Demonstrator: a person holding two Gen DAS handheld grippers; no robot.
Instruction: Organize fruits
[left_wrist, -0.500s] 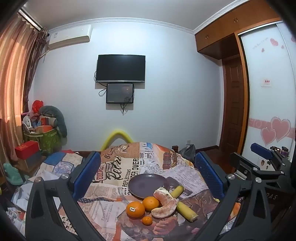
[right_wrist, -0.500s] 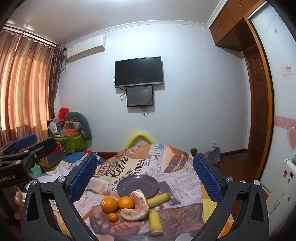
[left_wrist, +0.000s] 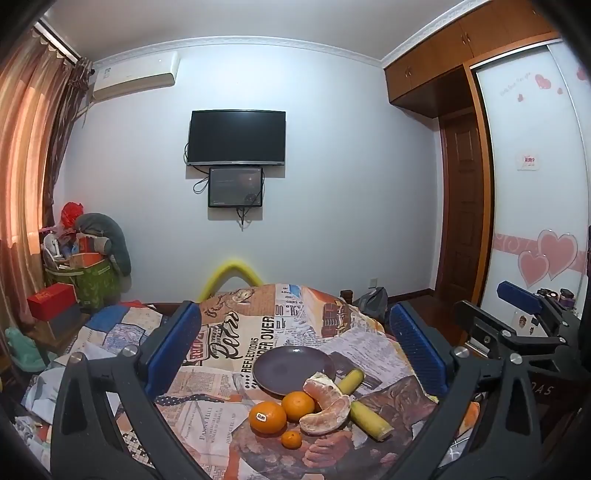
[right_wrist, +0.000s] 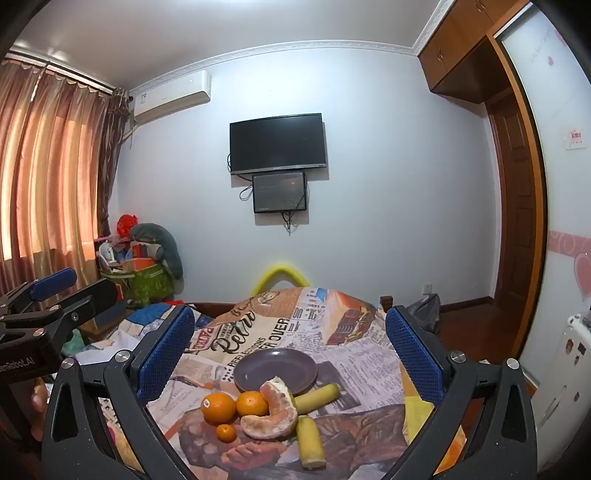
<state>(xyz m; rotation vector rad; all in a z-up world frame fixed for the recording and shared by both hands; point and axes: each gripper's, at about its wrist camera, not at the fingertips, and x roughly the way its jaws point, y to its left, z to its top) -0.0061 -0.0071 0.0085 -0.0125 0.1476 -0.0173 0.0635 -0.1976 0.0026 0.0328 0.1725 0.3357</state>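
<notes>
I hold the left gripper (left_wrist: 295, 347) and right gripper (right_wrist: 290, 345) wide open, empty, above the table (left_wrist: 236, 332); fruits beside the plate (left_wrist: 288, 365) near its front edge.

Fruits (right_wrist: 258, 410) beside purple plate (right_wrist: 255, 373)

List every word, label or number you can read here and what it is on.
"Retro", "REFLECTIONS", "OVER": tablecloth.
"enRobot.AI", cut off at the edge: left gripper.
"DAS", partial: right gripper.
Sticker on orange, red box, wall sign, newsprint columns: too small or blurred.
</notes>
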